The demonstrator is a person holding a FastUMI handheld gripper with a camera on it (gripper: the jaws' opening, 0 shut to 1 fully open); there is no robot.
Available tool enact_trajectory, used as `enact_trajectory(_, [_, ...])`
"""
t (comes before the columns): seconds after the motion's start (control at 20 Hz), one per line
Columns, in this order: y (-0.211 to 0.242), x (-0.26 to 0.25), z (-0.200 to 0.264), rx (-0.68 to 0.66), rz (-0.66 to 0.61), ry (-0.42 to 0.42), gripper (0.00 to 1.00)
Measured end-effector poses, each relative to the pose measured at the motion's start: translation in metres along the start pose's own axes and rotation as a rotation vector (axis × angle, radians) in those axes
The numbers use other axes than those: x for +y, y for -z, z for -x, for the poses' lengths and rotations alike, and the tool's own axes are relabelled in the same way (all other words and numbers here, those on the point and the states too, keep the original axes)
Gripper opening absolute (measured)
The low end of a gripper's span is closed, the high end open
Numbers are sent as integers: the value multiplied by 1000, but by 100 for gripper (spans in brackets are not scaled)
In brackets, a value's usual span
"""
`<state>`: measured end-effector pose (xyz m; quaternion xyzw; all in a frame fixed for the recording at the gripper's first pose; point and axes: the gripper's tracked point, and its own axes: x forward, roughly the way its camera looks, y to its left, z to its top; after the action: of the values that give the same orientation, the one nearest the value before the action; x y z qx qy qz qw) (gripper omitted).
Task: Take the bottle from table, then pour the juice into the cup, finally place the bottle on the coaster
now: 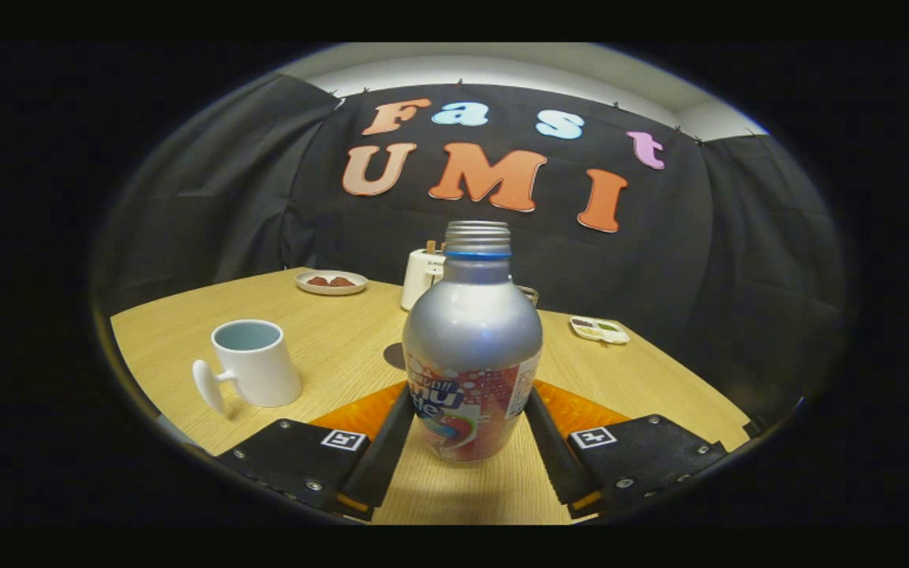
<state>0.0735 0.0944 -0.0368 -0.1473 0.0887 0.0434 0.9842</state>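
Note:
A silver bottle [472, 347] with a red printed label stands upright and uncapped between my fingers. My gripper [470, 401] is shut on it, one finger pressed to each side of the label. An orange coaster [353, 416] lies just behind the fingers and the bottle's lower part, showing on both sides. I cannot tell whether the bottle's base rests on the wooden table [328, 331] or hangs just above it. A white cup [256, 364] with a pale blue inside and its handle toward me stands to the left, ahead of the left finger.
Far across the table are a small white plate [331, 282] with red pieces, a white container [421, 278] behind the bottle, and a small white tray [599, 330] at the right. A dark round patch [394, 356] lies left of the bottle.

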Motion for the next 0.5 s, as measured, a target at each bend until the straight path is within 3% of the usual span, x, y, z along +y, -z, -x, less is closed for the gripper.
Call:
enact_trajectory(0.3, [-17,29,-1,-12,74,-35,79])
enact_trajectory(0.5, [-22,43,-3,-8,198,-41,79])
